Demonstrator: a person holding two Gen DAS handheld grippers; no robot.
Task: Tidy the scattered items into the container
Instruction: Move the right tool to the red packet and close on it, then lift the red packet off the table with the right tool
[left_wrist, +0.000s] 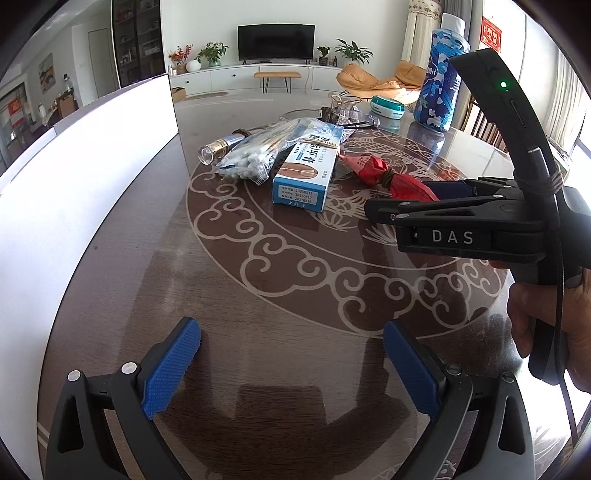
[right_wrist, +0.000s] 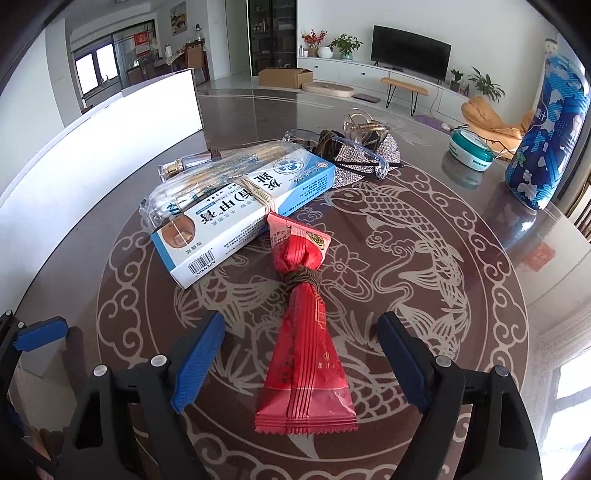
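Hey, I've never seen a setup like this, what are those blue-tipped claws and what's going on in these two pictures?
No robot: a person holds two hand-held clamp grippers, each carrying a camera looking along its fingers. One picture is from the left gripper, open over bare table, with a hand holding the other at right. The other picture is from the right gripper, open around a red packet, not yet pinching it. Behind lie a blue-and-white box, bagged cotton swabs, glasses and a white container.
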